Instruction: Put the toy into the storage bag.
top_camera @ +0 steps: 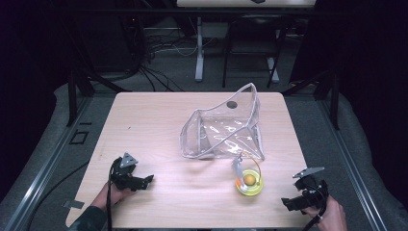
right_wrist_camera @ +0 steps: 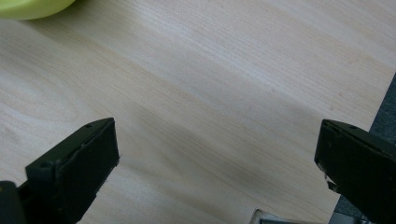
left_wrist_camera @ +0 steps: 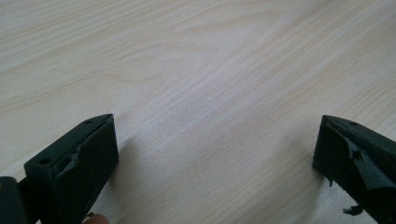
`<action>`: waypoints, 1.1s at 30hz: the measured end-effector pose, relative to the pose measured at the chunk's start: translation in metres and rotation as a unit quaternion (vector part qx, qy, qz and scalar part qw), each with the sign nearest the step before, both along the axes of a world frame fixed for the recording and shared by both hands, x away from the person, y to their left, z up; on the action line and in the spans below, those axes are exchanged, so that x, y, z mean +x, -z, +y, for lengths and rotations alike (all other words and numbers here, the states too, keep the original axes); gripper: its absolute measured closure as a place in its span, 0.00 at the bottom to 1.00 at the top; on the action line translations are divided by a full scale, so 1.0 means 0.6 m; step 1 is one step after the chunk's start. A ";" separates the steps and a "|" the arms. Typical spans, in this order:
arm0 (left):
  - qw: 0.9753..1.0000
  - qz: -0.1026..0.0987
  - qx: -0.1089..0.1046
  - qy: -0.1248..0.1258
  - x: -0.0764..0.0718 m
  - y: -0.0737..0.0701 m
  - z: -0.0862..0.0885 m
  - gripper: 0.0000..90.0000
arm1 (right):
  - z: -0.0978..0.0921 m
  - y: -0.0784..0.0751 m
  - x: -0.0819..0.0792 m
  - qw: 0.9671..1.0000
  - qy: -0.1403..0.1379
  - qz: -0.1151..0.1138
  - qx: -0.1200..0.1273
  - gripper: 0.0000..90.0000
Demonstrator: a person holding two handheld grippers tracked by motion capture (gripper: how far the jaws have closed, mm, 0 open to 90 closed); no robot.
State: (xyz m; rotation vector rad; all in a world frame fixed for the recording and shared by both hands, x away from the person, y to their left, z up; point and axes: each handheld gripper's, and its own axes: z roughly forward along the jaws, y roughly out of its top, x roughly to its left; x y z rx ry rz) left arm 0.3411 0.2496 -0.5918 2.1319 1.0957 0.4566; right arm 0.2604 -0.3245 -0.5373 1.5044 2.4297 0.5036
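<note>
A clear plastic pouch (top_camera: pixel 223 127) with a white edge stands open near the middle of the wooden table (top_camera: pixel 154 125). Just in front of it lies a yellow-green ring-shaped object (top_camera: pixel 249 182) with an orange ball in its middle and a whitish piece leaning on it. Its yellow-green edge (right_wrist_camera: pixel 32 7) peeks in at the top left of the right gripper view. My left gripper (top_camera: pixel 146 180) rests at the front left of the table, open, with bare wood between its jaws (left_wrist_camera: pixel 217 140). My right gripper (top_camera: pixel 287 202) sits at the front right corner, open over bare wood (right_wrist_camera: pixel 217 140).
The table's right edge (right_wrist_camera: pixel 380 105) runs close beside my right gripper, with dark floor past it. Behind the table stand a chair (top_camera: pixel 252 43), a white table leg (top_camera: pixel 199 48) and loose cables on the floor (top_camera: pixel 159 48). Metal rails flank the table.
</note>
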 end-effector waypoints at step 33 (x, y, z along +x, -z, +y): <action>1.000 -0.001 0.000 0.001 0.000 0.000 0.000 0.00 | 0.035 -0.044 -0.011 0.999 -0.046 -0.012 0.007 0.00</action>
